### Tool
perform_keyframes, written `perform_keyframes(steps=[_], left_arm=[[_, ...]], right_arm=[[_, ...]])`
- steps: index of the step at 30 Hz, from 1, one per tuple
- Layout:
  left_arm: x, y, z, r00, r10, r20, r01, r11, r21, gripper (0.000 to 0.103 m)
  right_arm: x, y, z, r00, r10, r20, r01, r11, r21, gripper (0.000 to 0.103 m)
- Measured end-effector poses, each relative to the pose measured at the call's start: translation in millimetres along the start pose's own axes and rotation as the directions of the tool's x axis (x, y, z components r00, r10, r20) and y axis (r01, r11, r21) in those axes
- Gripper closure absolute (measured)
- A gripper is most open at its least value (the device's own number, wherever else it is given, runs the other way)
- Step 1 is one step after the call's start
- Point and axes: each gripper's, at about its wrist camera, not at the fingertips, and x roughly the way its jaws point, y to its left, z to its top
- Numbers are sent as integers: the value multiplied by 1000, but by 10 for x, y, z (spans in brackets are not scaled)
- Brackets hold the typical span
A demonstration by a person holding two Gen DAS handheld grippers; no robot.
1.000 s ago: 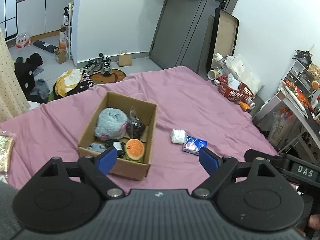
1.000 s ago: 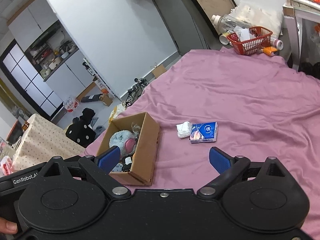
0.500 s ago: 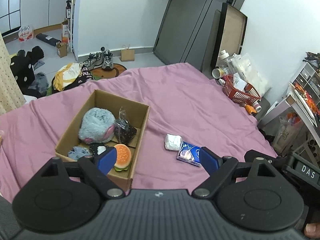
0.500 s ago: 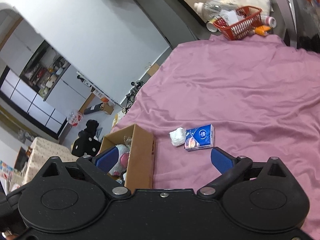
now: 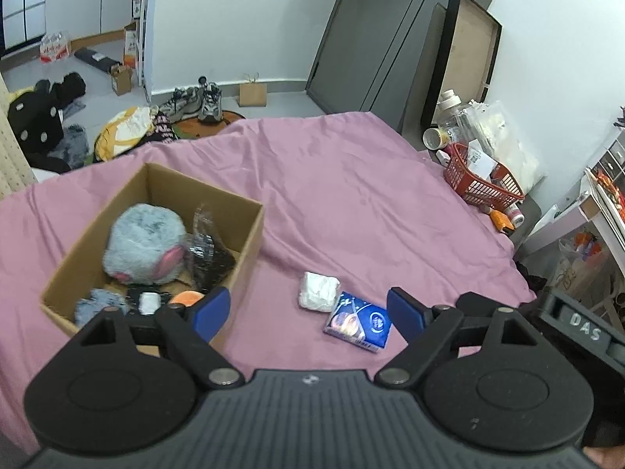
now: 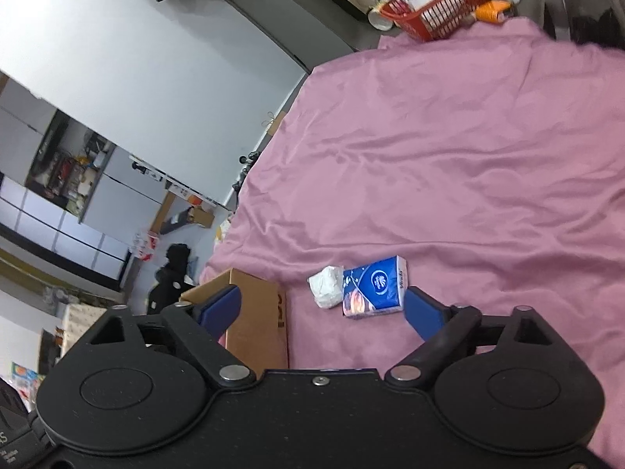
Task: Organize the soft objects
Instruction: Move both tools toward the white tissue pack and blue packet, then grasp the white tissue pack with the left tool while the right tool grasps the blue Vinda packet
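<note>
Blue tissue pack (image 6: 373, 287) beside white wad (image 6: 326, 287), perhaps touching, right gripper (image 6: 322, 306) spread

The right gripper (image 6: 322, 306) is seen from behind, its blue-padded fingers (image 6: 420, 312) spread wide with nothing held between them. Ahead of it, a pink sheet (image 6: 468, 156) is spread over the bed. A blue tissue pack (image 6: 373, 287) lies on the sheet just beyond the right finger, and a white wad (image 6: 326, 287) is pressed against the pack's left side. To the left, a cardboard box (image 6: 259, 324) stands on the sheet, partly hidden by the left finger; its contents cannot be seen. A red basket (image 6: 441, 4) with bottles beside it is seen past the far edge of the bed. The whole scene is tilted.
</note>
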Motion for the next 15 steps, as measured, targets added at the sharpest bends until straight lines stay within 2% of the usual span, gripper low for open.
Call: perform_keyframes(steps=[3,5,11,15], left_arm=[[199,-76,1,1000,2,-9,-2,1000,-2,20],[323,-116,-11,1000,3,-11,-3,1000,-1,24],[771,-193,-58,998,17,-62,-17,1000,-11,42],[1037,-198,-86,995,35,-95,-39,998,-39,45]], right_arm=[[164,-144,13,1000,17,-14,-17,1000,15,22],[267,-245,38,999,23,-27,-23,999,24,29],[537,-481,66,995,73,-65,-67,994,86,37],[747,-578,55,991,77,-107,-65,992,110,39]])
